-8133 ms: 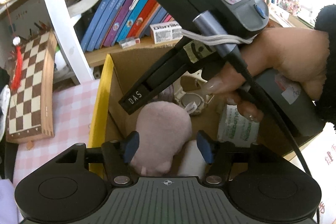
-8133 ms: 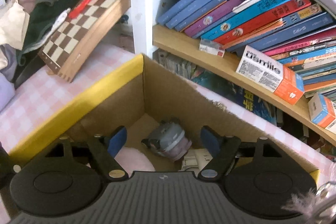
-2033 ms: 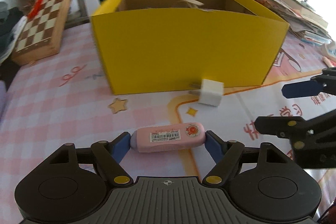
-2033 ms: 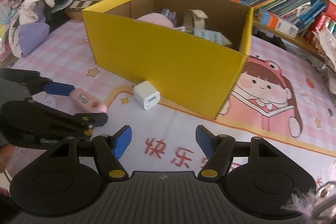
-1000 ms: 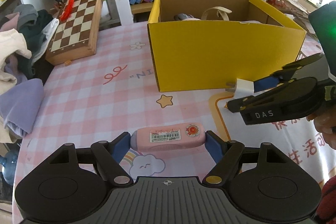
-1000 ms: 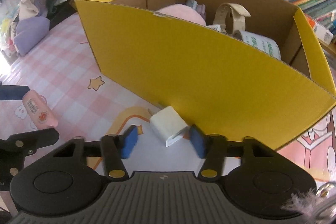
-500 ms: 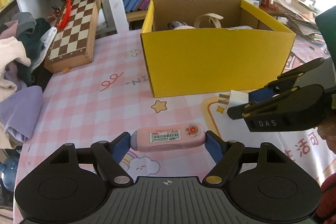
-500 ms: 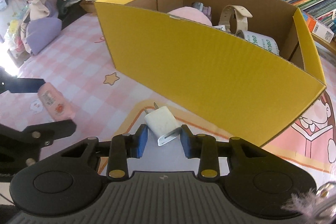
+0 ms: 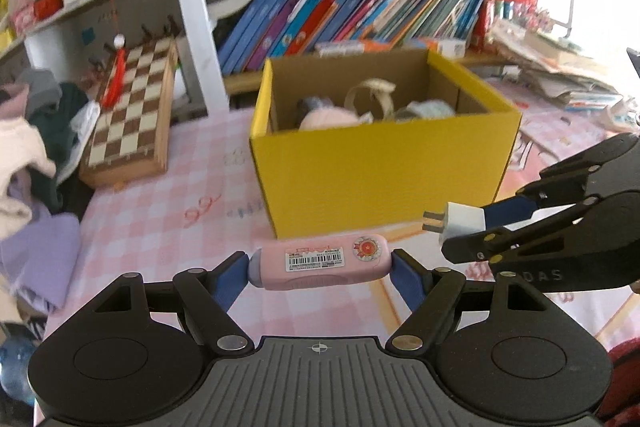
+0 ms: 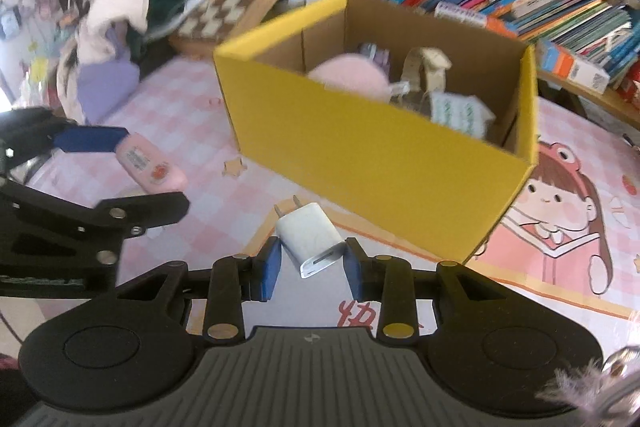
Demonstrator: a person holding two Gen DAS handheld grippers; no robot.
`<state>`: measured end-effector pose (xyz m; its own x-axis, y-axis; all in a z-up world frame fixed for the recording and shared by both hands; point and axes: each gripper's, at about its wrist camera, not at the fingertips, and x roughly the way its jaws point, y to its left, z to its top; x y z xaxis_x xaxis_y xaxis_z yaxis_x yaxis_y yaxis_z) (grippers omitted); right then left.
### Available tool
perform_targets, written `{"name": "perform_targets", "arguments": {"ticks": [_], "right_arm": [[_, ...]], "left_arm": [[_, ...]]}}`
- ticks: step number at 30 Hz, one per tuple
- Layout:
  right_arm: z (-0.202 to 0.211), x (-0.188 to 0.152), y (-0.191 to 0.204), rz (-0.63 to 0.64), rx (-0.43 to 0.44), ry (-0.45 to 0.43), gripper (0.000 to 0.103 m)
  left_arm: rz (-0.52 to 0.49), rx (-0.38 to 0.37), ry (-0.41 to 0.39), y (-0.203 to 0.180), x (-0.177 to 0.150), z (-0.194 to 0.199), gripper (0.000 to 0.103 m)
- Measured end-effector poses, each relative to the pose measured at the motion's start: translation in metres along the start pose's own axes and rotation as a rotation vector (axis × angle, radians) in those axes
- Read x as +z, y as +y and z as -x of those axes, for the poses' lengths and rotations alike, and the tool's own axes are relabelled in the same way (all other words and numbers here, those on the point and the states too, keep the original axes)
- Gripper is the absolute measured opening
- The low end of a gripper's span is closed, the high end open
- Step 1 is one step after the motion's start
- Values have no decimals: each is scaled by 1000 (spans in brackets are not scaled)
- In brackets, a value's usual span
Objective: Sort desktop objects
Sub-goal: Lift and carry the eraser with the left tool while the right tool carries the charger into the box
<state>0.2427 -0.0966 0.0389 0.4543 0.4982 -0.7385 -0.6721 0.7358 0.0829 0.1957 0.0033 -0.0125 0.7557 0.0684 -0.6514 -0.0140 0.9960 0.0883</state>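
Observation:
My left gripper [image 9: 319, 269] is shut on a pink oblong case [image 9: 318, 261] with a barcode label, held lengthwise between the blue pads above the checked cloth. My right gripper [image 10: 310, 267] is shut on a white plug adapter [image 10: 311, 239], prongs pointing away. Each gripper shows in the other's view: the right one [image 9: 476, 227] with the adapter [image 9: 460, 219] at the right, the left one [image 10: 132, 167] with the pink case [image 10: 150, 163] at the left. Ahead stands the open yellow cardboard box [image 9: 384, 179], [image 10: 372, 151], holding a pink plush, a beige strap and a white-green pack.
A folded chessboard [image 9: 128, 119] leans at the back left beside a pile of clothes [image 9: 28, 147]. Bookshelves [image 9: 352, 11] full of books run behind the box. Loose papers [image 9: 560, 83] lie at the right. A cartoon mat [image 10: 560, 211] covers the table at the right.
Both grippers have risen with their objects off the table, so the box's inside now shows. The right jaws closed on the white adapter a second ago and lifted it.

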Motion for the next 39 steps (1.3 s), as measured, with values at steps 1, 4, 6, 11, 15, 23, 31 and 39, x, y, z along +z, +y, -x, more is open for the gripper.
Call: {"name": "perform_targets", "arguments": {"ticks": [1,4,6,11,15,23,31,39], "right_arm": [[7,2,-1,-9,-1,-19,32],[27,7,-5,-39,-2,-69,32],[39,12,-7,-53,-5,-102,32],[61,28,-16,-55,-27,-182,32],[68,45,-30,-49,-59,-230,32],[56,72,-58,-12,-115,-240,32],[27,98,-76,24,-120,-218,32],[-9,137,-78,83,-86,-202,32]], "left_arm": [[-4,-3,-19,-1,4,3,78],[-14,-23,-62,-2,17,8,78],[-22,-35,-95,-3,27,11,78],[-37,-46,-162,-3,49,14,78],[-49,-38,-202,-2,67,10,78],[-62,-25,-236,-1,91,-6,78],[-84,-57,-191,-9,101,-39,78],[-143,-79,-97,-20,110,-80,78]]}}
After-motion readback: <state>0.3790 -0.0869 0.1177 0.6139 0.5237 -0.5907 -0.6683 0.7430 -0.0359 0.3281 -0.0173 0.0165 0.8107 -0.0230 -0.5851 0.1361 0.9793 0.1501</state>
